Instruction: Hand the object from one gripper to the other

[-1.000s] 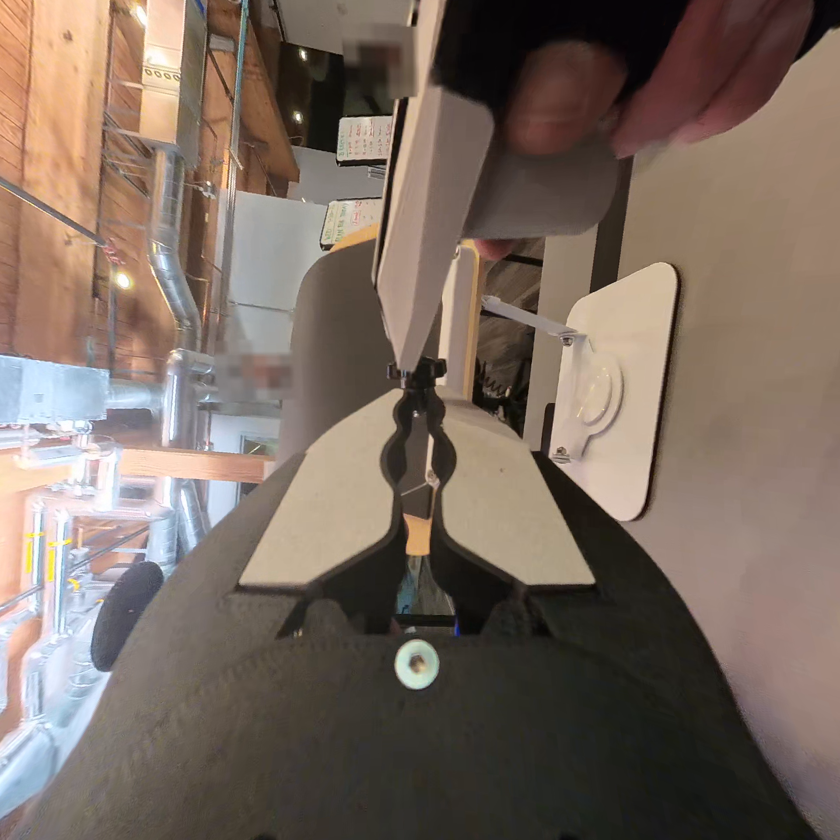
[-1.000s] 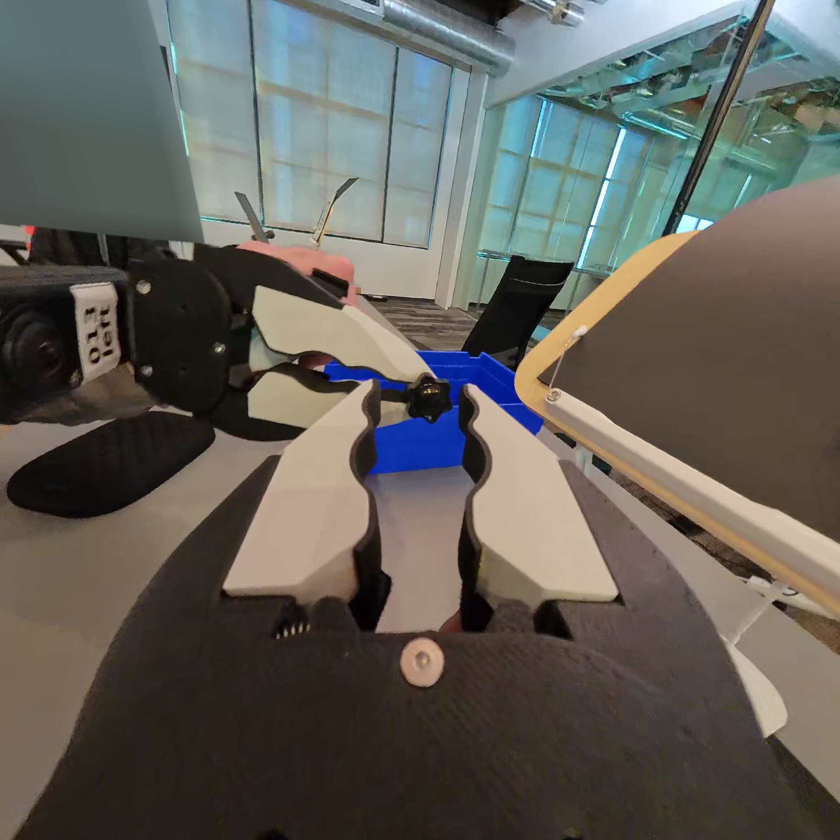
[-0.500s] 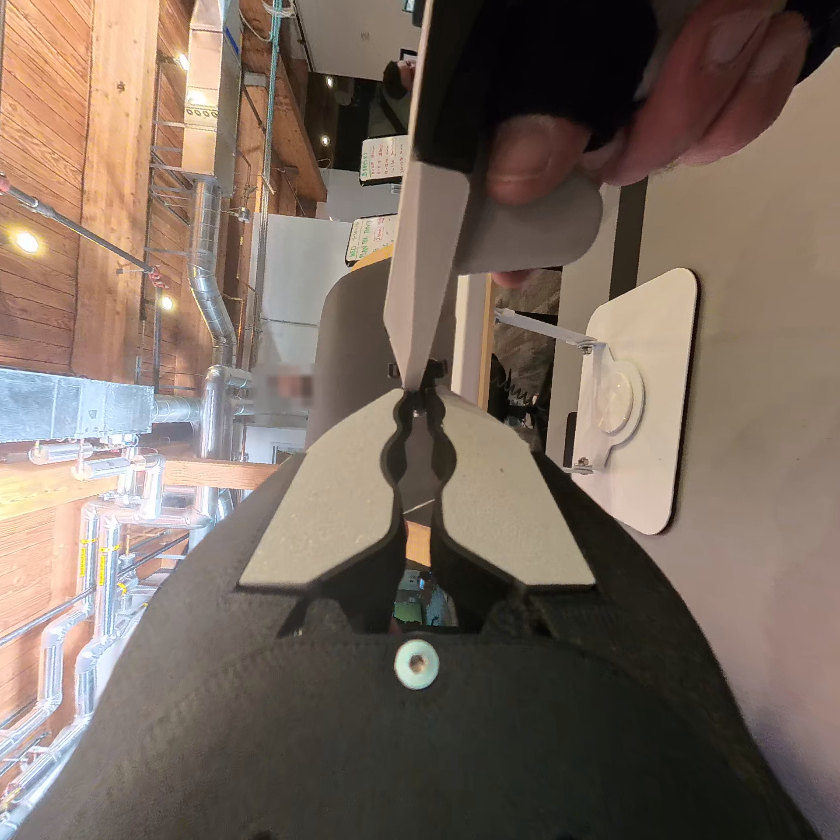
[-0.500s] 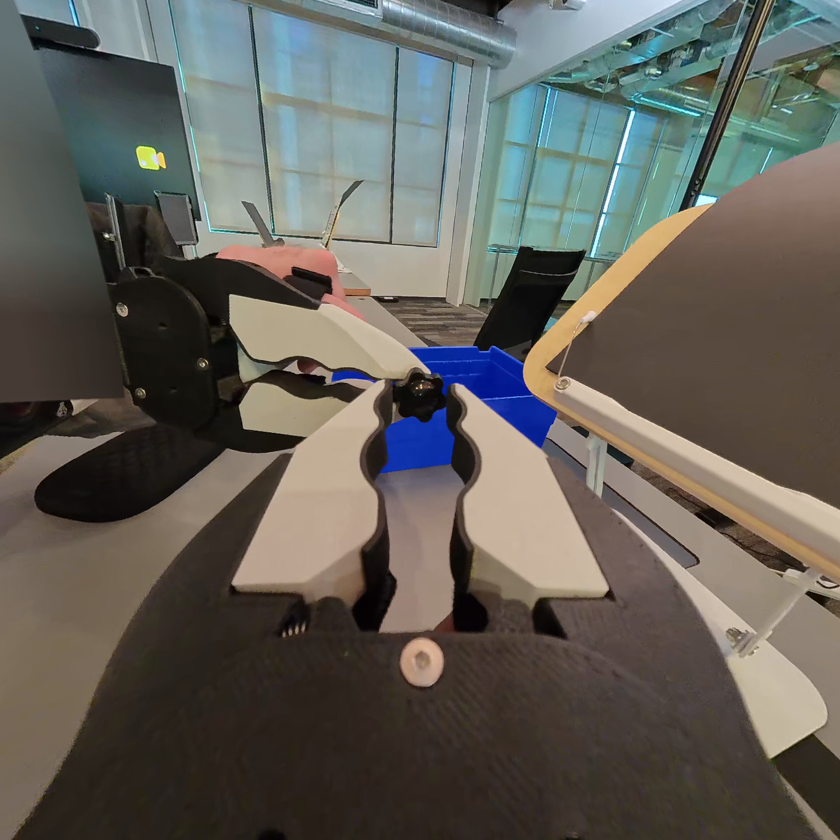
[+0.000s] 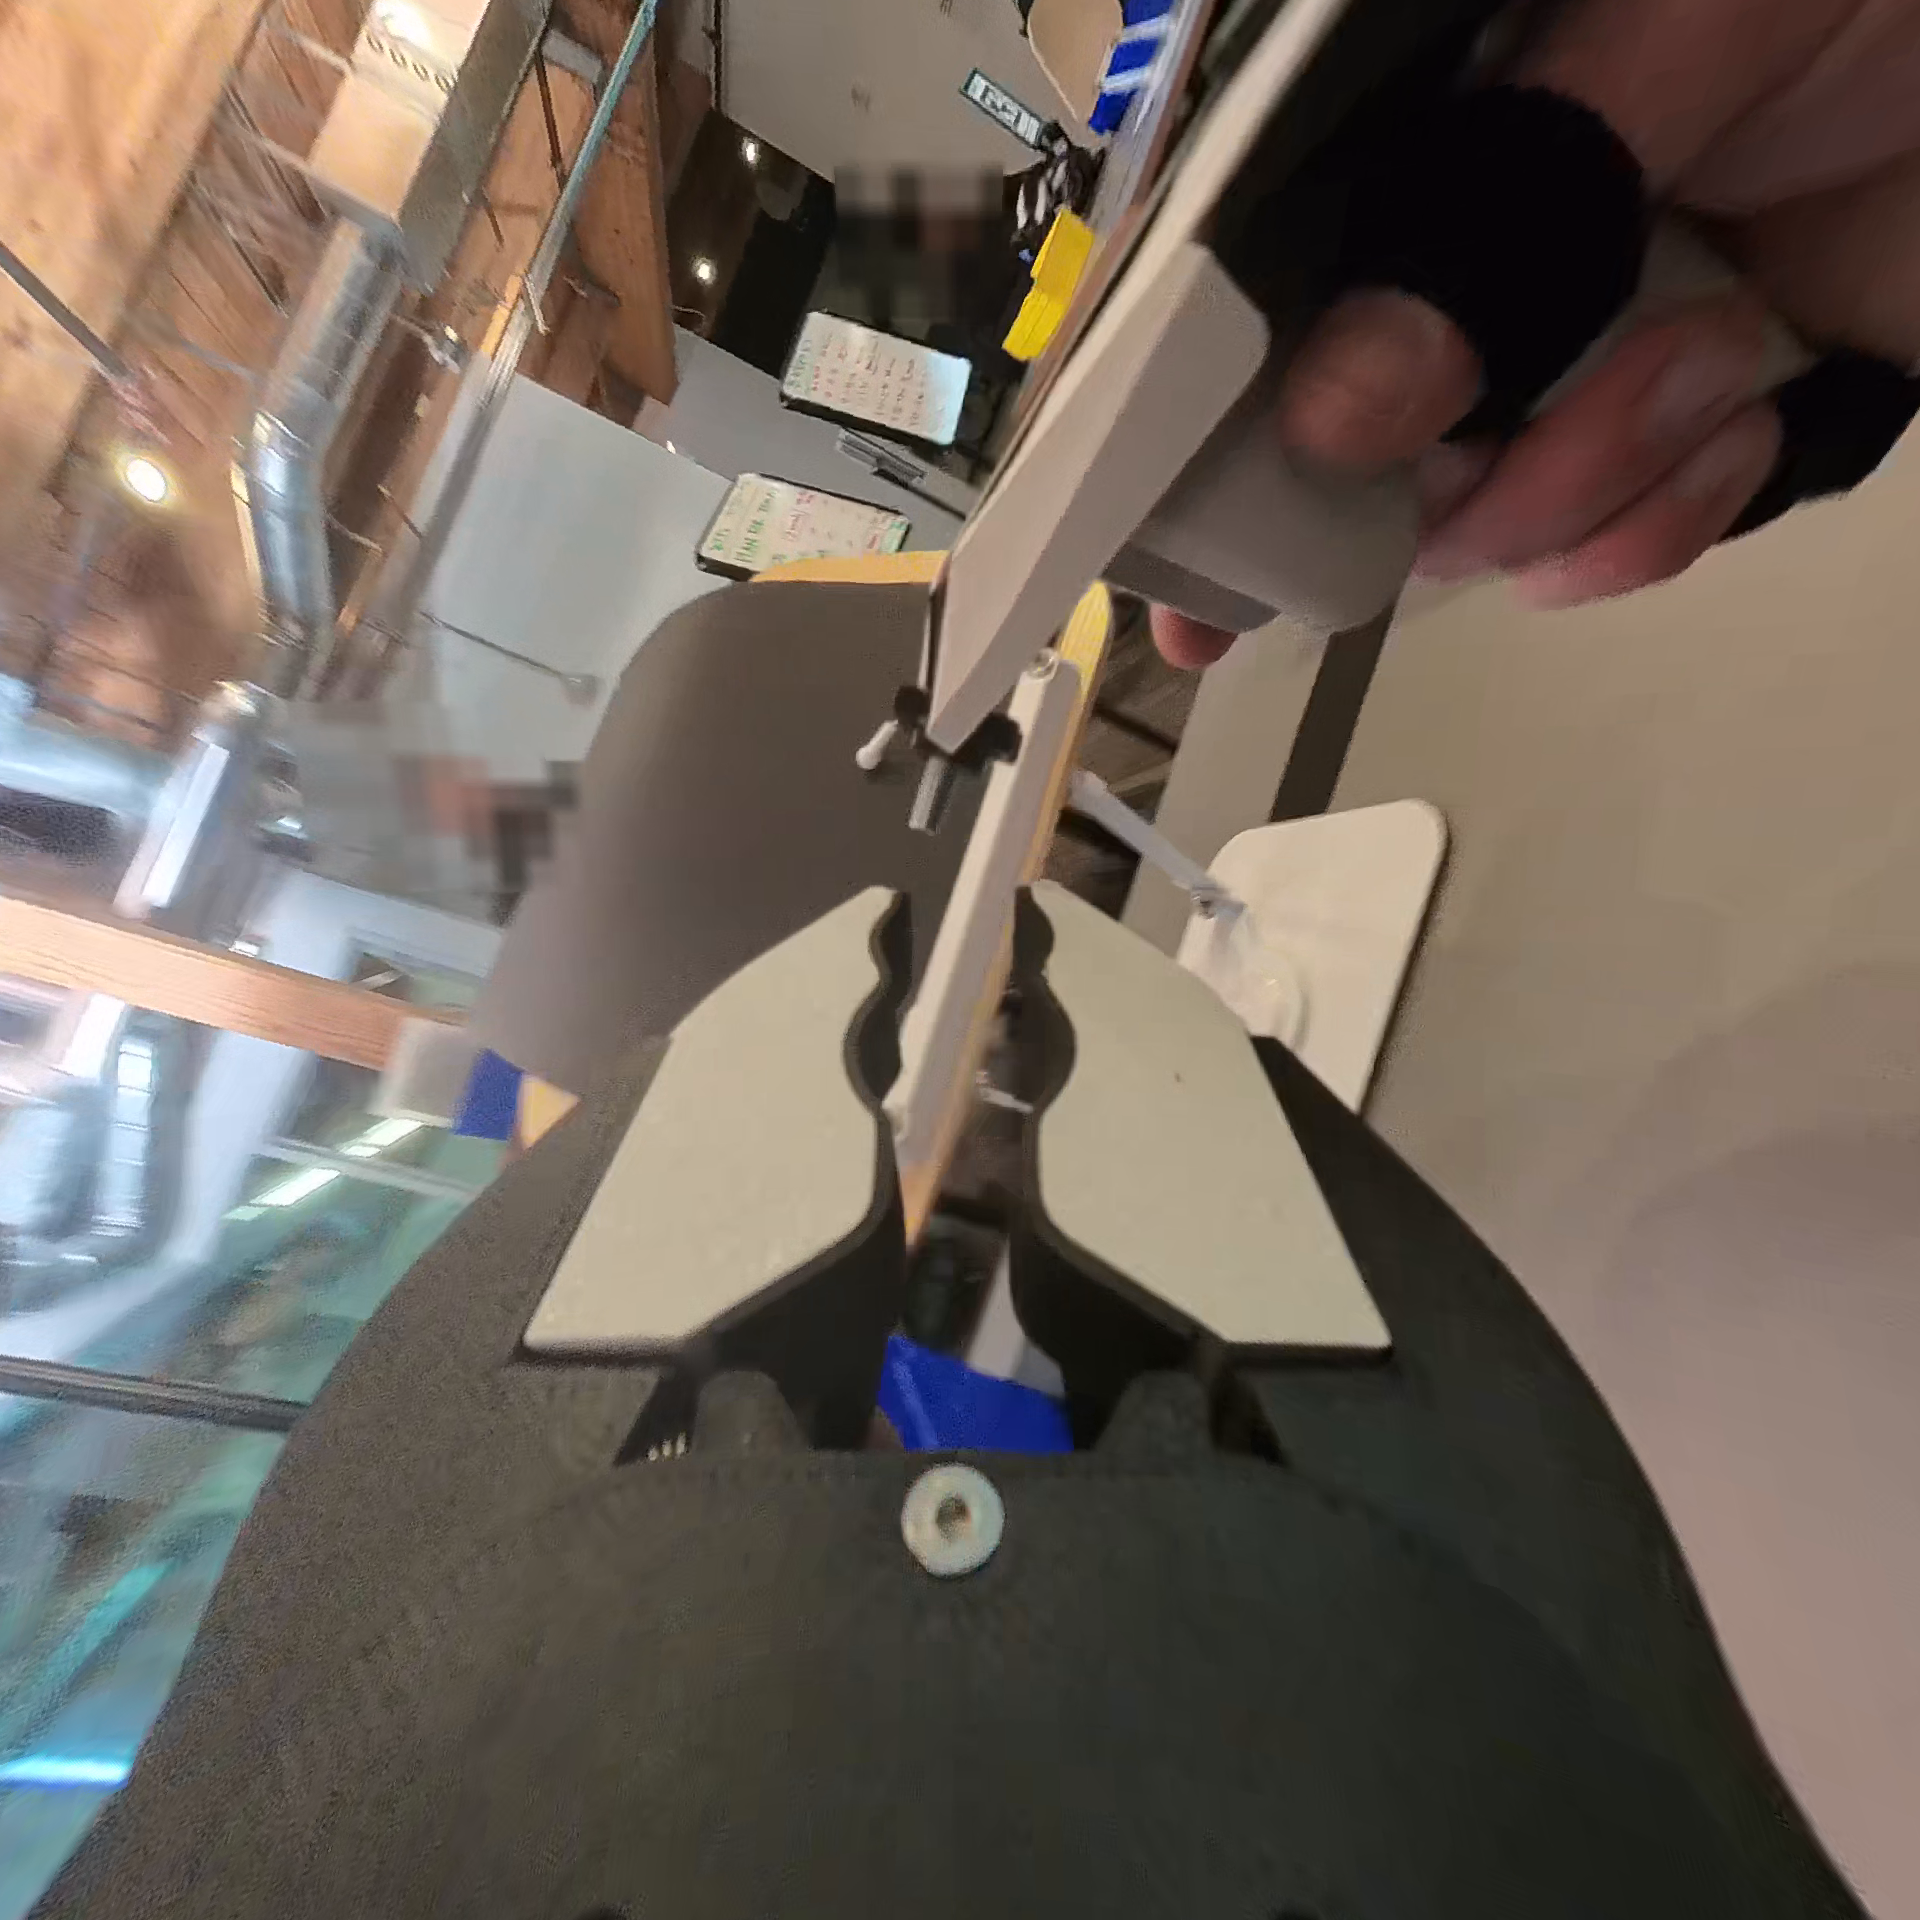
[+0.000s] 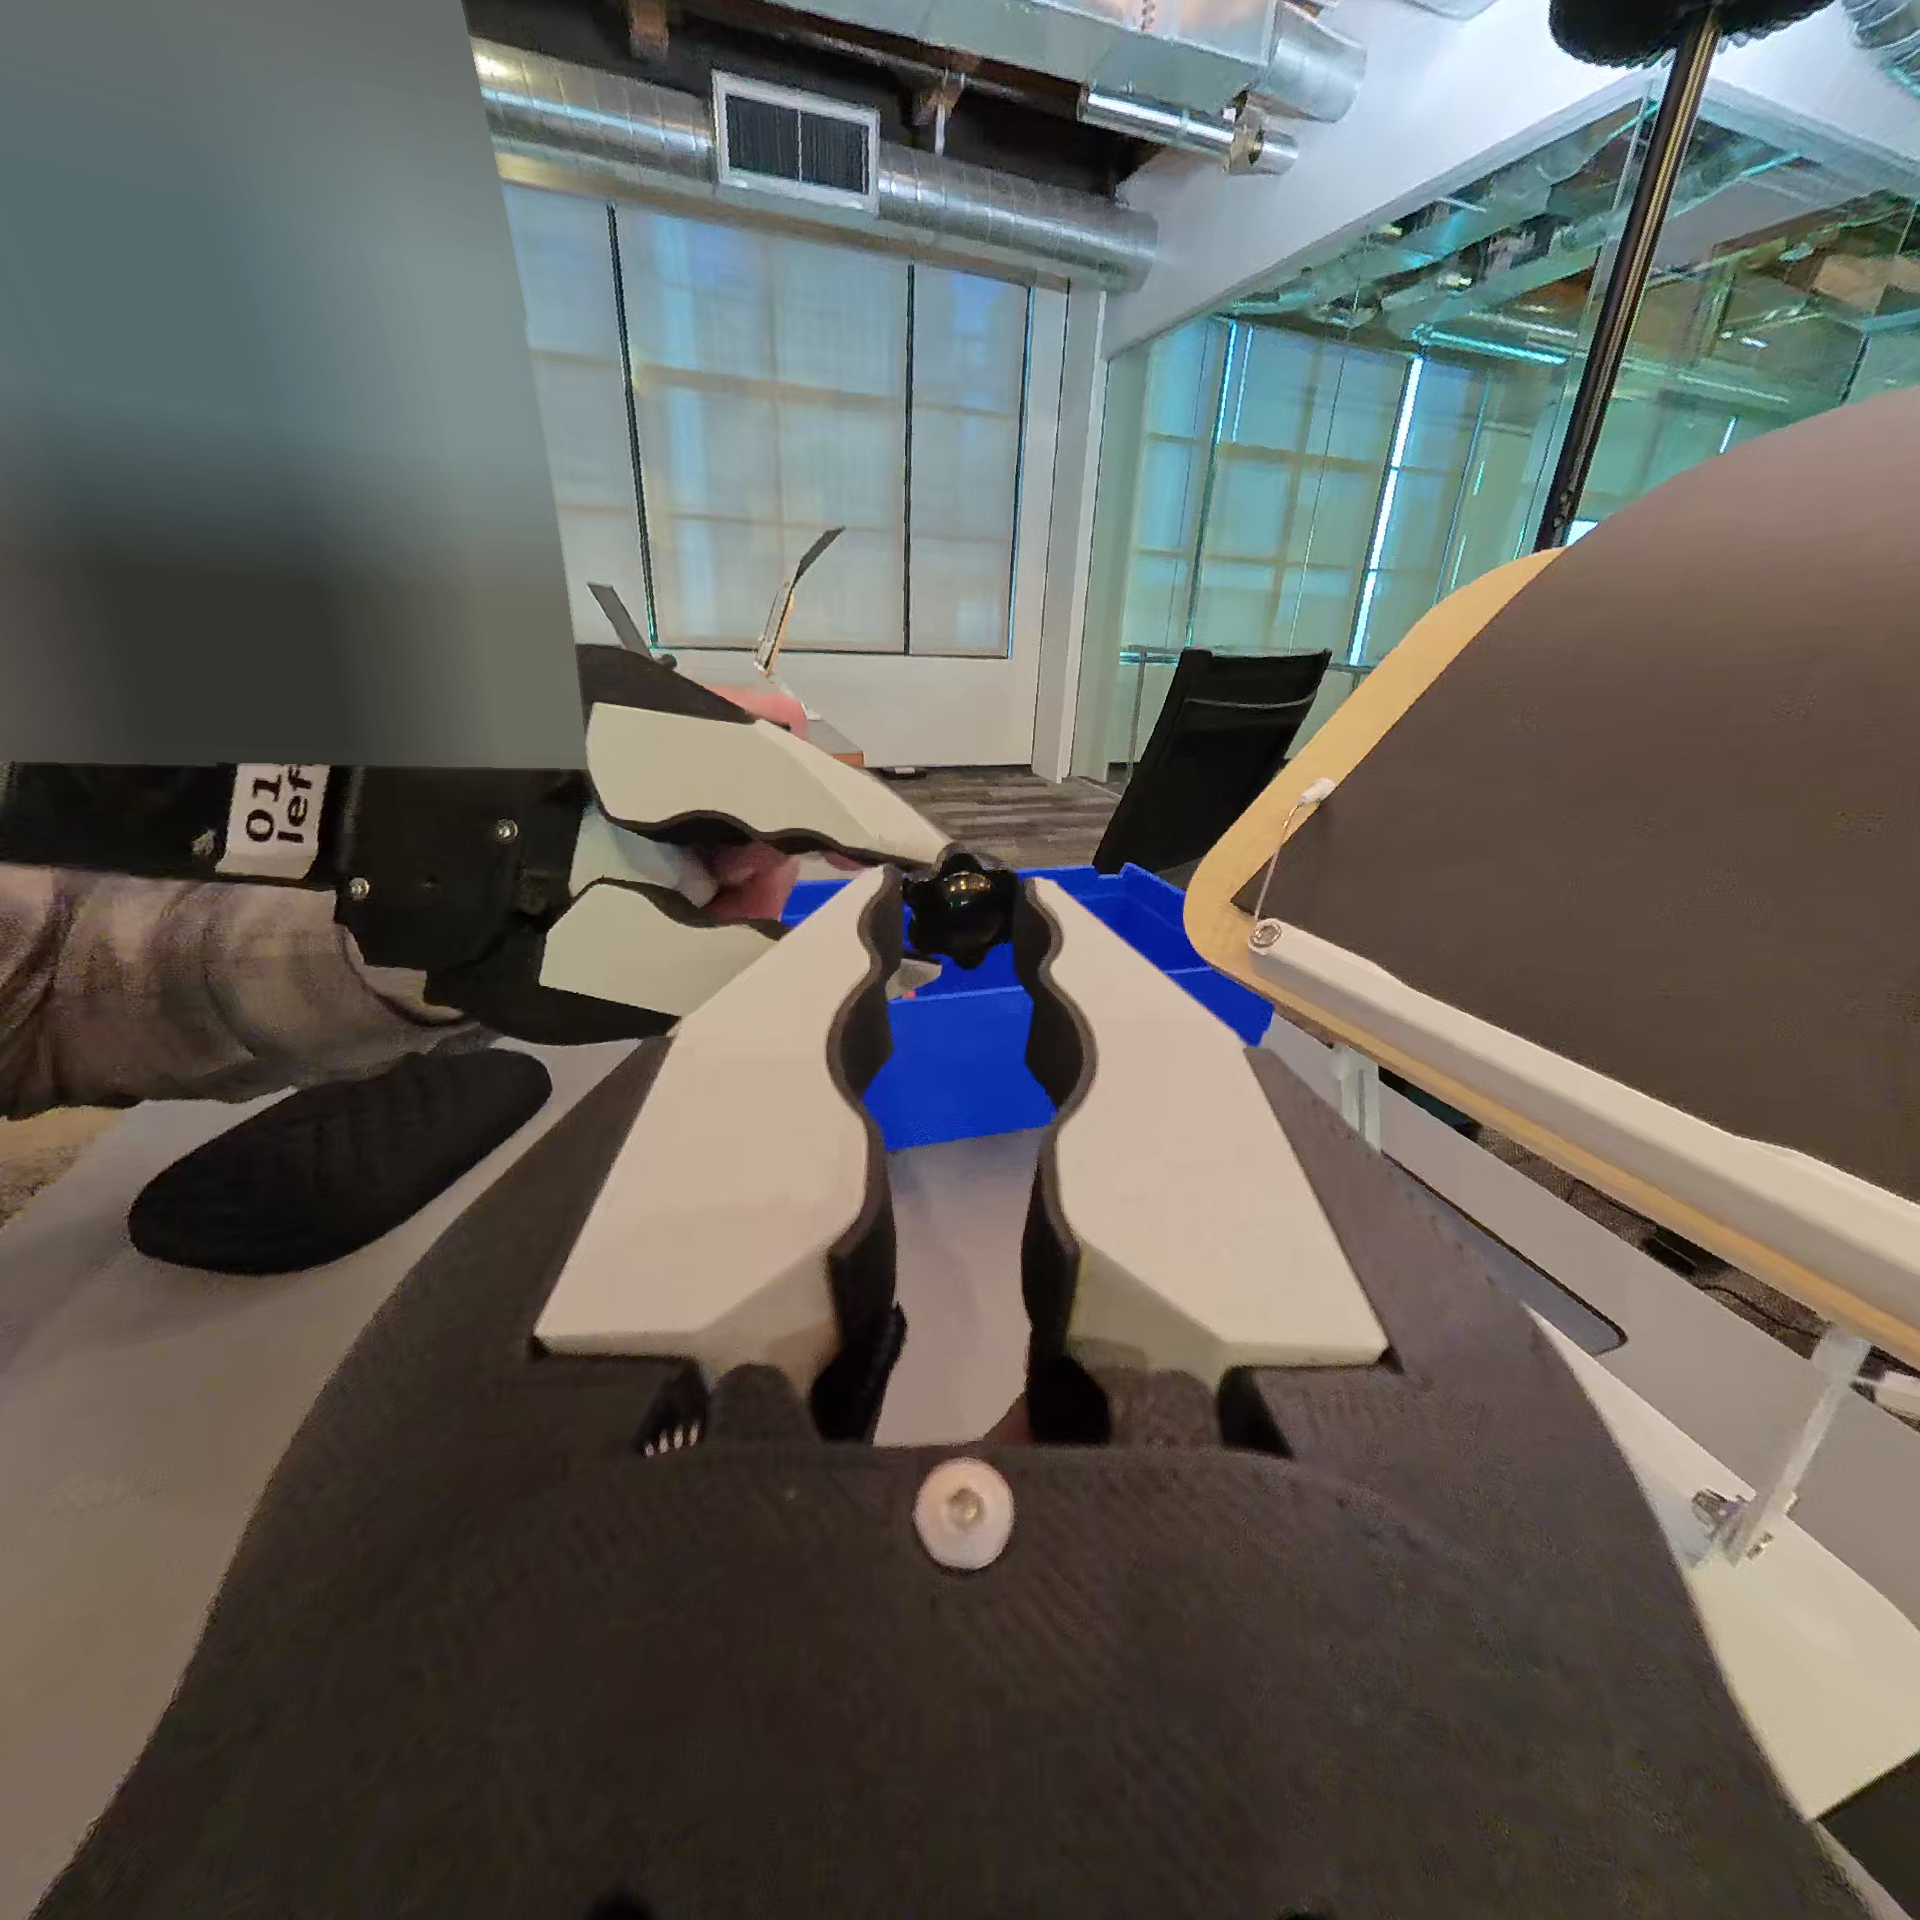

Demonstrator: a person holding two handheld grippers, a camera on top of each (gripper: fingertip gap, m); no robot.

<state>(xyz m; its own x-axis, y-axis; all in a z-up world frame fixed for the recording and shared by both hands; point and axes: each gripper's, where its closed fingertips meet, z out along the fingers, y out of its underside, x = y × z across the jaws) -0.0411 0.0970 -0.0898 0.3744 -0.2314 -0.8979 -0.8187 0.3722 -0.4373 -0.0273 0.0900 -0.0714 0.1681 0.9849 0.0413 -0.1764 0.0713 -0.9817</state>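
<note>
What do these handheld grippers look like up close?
Each gripper, left and right, has a textured black body with one pale screw head, and two light grey fingers edged with wavy black pads. The left carries a white label on its black casing. The person wears a black fingerless glove and a grey plaid sleeve.

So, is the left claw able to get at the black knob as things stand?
Probably yes. The left claw is open and the black knob, pinched at the tips of the right claw, sits ahead of it with nothing between, though that claw covers two sides.
</note>
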